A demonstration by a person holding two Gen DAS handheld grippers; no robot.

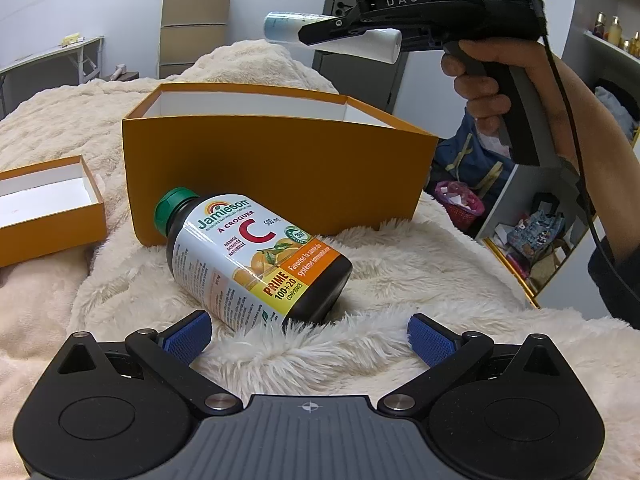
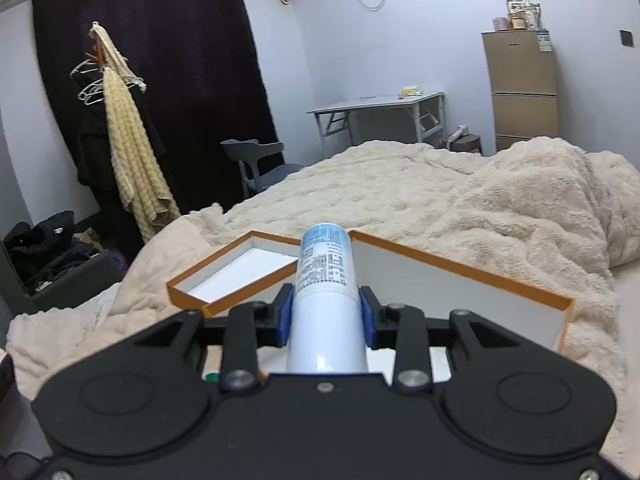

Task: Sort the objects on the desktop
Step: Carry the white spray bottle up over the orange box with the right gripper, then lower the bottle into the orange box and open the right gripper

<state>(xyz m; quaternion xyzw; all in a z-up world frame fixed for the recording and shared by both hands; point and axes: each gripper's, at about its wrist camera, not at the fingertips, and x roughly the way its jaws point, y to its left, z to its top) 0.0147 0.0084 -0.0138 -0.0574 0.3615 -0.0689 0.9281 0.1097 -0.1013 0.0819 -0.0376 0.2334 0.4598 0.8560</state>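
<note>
R gripper [image 2: 326,314] clamps white can [image 2: 324,280] above big box [image 1: 280,176]; L gripper [image 1: 310,334] jaws wide, empty, vitamin bottle [image 1: 252,256] just ahead.

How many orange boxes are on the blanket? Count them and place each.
2. The large orange box stands open behind the lying vitamin bottle; the small orange box sits open to its left. Others may be out of frame.

The walls [image 2: 420,40] are white. A big dark curtain [image 2: 180,60] hangs on one side, with a grey chair [image 2: 260,160] and a white table [image 2: 380,106] near it. A tall brown cabinet [image 2: 520,88] stands in the corner.
</note>
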